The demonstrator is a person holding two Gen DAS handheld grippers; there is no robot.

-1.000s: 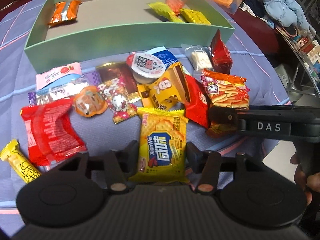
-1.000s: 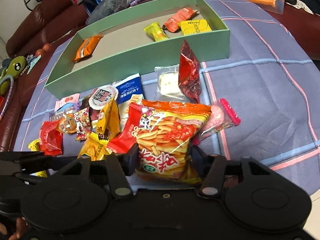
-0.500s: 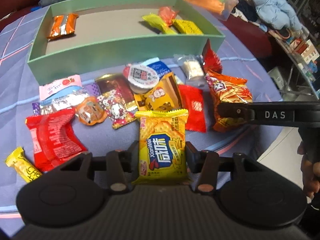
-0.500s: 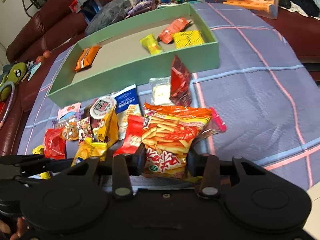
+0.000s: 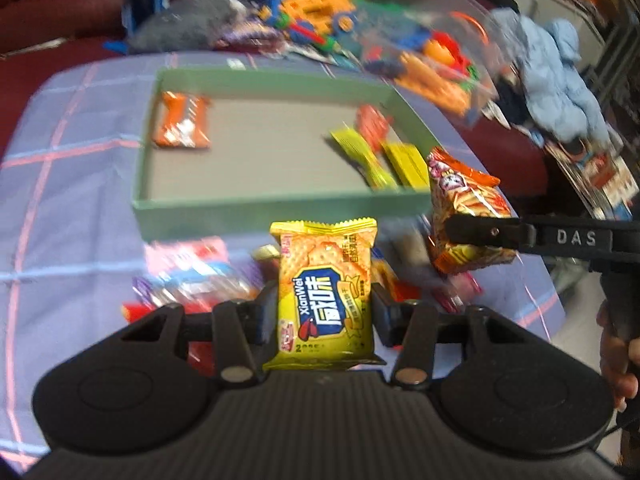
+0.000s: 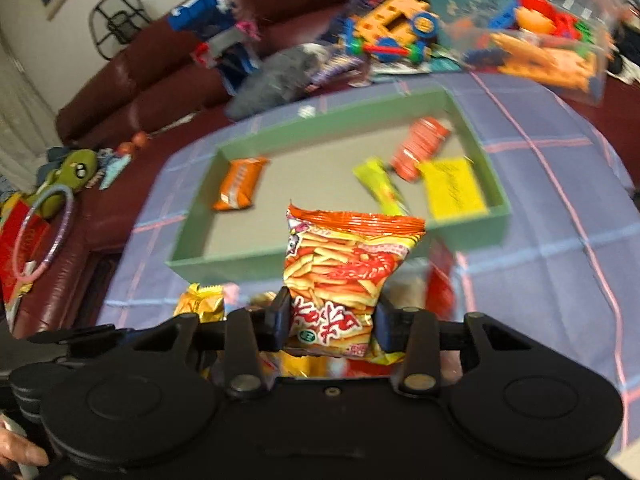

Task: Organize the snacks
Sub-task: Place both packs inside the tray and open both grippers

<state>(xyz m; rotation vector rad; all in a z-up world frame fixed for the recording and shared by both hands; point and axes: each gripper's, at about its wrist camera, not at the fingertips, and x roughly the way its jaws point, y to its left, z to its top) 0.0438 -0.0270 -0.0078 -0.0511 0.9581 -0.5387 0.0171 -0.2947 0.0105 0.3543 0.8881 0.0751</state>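
My left gripper (image 5: pixel 324 316) is shut on a yellow XianWei cracker packet (image 5: pixel 325 288) and holds it in the air, short of the green box (image 5: pixel 280 204). My right gripper (image 6: pixel 330 320) is shut on an orange fries snack bag (image 6: pixel 344 272), also lifted before the green box (image 6: pixel 312 260). The right gripper and its bag (image 5: pixel 468 216) show at the right of the left wrist view. The box holds an orange packet (image 5: pixel 182 126), a red packet (image 6: pixel 420 146) and two yellow-green packets (image 6: pixel 452 188).
Loose snacks (image 5: pixel 192 276) lie on the blue checked cloth (image 5: pixel 60 200) below both grippers, blurred. A clear bin of toy bricks (image 6: pixel 540 36) stands behind the box. A dark red sofa (image 6: pixel 132 84) with toys lies beyond the table's far left edge.
Both grippers have risen off the table with their packets and tilted up toward the box. The snack pile has dropped low in both views.
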